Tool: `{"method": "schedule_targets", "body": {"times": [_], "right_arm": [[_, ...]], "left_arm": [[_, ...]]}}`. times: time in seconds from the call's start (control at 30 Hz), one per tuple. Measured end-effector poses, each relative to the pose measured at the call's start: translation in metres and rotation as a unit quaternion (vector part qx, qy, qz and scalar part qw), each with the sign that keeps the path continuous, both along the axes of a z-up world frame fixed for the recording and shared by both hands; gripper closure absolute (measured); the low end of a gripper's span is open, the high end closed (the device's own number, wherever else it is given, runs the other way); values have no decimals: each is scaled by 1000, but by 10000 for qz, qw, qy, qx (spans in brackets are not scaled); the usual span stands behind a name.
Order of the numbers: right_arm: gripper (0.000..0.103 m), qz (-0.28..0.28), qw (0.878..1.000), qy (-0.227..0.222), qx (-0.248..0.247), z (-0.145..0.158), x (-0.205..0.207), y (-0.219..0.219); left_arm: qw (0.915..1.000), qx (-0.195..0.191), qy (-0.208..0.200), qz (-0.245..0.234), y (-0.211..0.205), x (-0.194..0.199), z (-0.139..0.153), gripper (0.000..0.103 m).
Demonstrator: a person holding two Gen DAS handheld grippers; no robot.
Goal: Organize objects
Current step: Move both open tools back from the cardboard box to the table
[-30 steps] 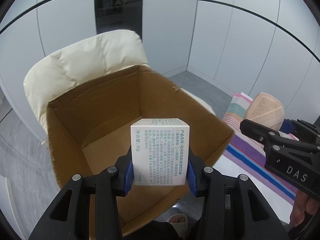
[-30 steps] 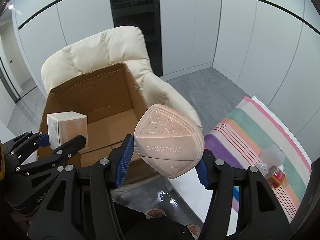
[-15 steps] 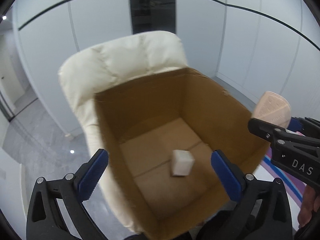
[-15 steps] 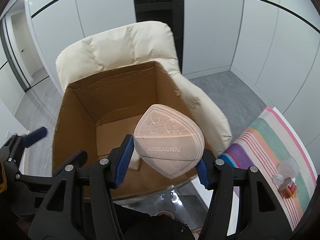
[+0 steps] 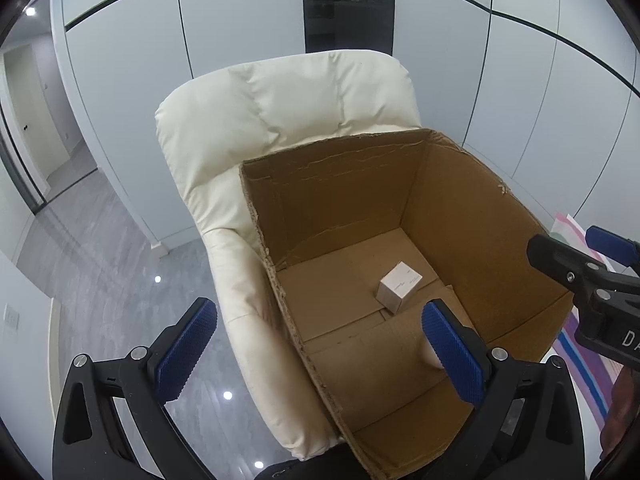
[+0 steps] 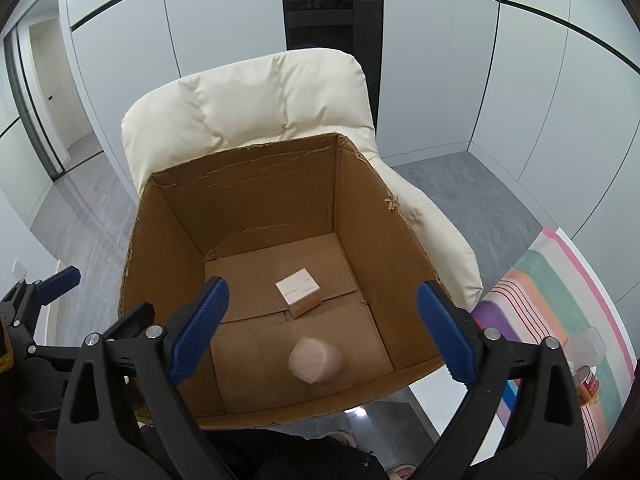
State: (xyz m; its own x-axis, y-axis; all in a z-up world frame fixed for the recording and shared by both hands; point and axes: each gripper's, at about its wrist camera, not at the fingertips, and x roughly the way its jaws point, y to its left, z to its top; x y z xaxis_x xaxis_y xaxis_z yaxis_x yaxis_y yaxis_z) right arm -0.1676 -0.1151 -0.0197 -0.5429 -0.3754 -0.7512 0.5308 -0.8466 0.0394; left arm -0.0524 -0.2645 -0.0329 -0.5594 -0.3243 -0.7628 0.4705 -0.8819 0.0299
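An open cardboard box [image 5: 340, 208] [image 6: 256, 196] stands on a cream armchair [image 5: 280, 100] [image 6: 240, 108]. On its floor lies a small white carton [image 5: 399, 286] [image 6: 298, 290]. A pink rounded case [image 6: 316, 366], blurred, is low in the box near its front wall, free of any pad; the left wrist view shows only its edge [image 5: 430, 356]. My right gripper [image 6: 322, 292] hangs above the box, jaws opening wide, nothing pressed between them. My left gripper [image 5: 318, 312] is open and empty over the box's left wall. Each gripper shows at the other view's edge [image 5: 592, 264] [image 6: 40, 292].
A striped cloth [image 6: 560, 280] covers a surface at the right, with a red-lidded jar [image 6: 586, 384] and a clear container [image 6: 588, 344] on it. Grey floor surrounds the chair, white wall panels stand behind it. Dark clothing and a foot show below the grippers.
The left gripper let go of the white carton, which now lies on the box floor, and shifted left. The right gripper moved over the box and released the pink case into it.
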Motion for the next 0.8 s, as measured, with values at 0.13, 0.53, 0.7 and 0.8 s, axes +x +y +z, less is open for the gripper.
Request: {"method": "schedule_targets", "body": {"times": [0.13,0.53,0.7,0.8], "right_arm": [[3,-104,9999,19,25,1,-3,9],[0,-423,9990,112,117,2,-10,49],[0,-623,9979,100,120,2,-12,70],[0,-767,9969,97,122,2,-14,83]], "left_arm": [[9999,-3,31,-103,10,-4,2,0],[9985,-91,153,-523,49,-21,8,0],[9974,-112,190,-687,67,-29,10,0],[9968,-99,184,-774,76,-34,9,0]]}}
